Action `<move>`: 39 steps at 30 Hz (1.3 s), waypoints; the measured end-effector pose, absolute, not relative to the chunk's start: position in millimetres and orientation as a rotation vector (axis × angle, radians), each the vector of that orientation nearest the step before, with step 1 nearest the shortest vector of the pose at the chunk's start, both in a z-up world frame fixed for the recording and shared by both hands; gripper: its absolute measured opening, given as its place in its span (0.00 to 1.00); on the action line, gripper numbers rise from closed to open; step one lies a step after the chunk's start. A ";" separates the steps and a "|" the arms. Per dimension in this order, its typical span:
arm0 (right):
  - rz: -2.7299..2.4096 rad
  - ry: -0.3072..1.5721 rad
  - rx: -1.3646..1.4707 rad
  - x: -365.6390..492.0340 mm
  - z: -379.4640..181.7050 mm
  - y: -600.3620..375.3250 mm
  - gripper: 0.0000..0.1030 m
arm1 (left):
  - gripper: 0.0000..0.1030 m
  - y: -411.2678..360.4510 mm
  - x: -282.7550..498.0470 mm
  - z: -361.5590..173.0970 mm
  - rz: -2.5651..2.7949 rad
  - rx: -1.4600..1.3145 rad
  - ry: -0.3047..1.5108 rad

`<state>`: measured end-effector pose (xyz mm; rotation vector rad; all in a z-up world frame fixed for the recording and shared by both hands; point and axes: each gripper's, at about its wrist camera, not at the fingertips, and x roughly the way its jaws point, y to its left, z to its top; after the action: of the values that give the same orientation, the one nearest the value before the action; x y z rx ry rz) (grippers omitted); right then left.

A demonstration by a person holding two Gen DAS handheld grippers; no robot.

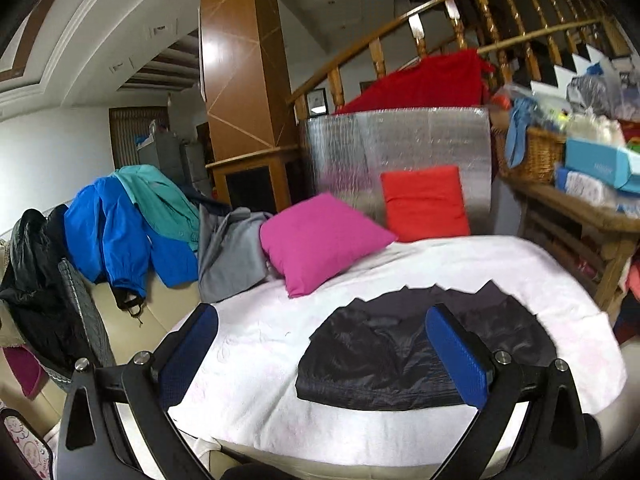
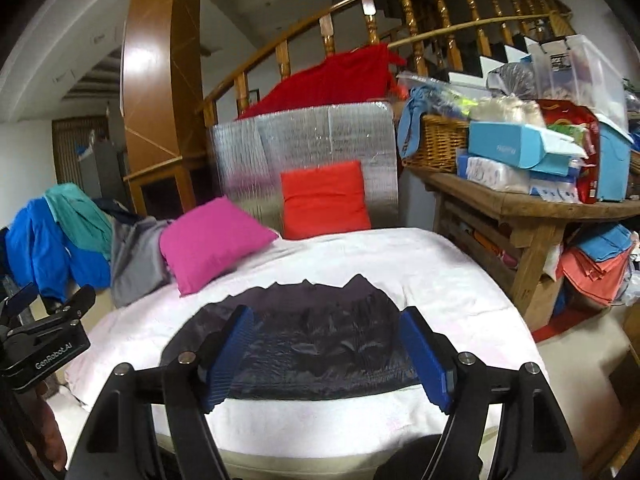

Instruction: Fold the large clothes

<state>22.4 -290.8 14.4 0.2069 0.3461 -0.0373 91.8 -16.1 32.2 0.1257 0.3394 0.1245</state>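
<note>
A dark, shiny garment lies folded into a compact block on the white cloth that covers the work surface. It also shows in the right wrist view. My left gripper is open, held above the near edge, its right blue pad over the garment's right part. My right gripper is open above the garment's near edge, with the garment between its blue pads. Neither holds anything. The left gripper's body shows at the left edge of the right wrist view.
A magenta cushion and a red cushion sit at the back before a silver foil panel. Blue, teal and grey clothes pile at the left. A cluttered wooden table stands at the right, with a stair railing behind.
</note>
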 end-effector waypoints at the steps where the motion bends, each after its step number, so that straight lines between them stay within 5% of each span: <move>1: -0.036 0.344 0.208 17.2 16.4 -289.0 0.77 | 1.00 -16.6 86.5 36.3 0.124 0.128 0.331; 39: -0.073 0.272 0.175 -45.4 46.0 -249.6 0.77 | 1.00 -2.4 2.7 93.1 0.159 0.136 0.184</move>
<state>-45.4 -249.6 46.0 0.1755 0.2717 -0.0735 2.7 -2.4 93.1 0.1360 0.1842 0.1588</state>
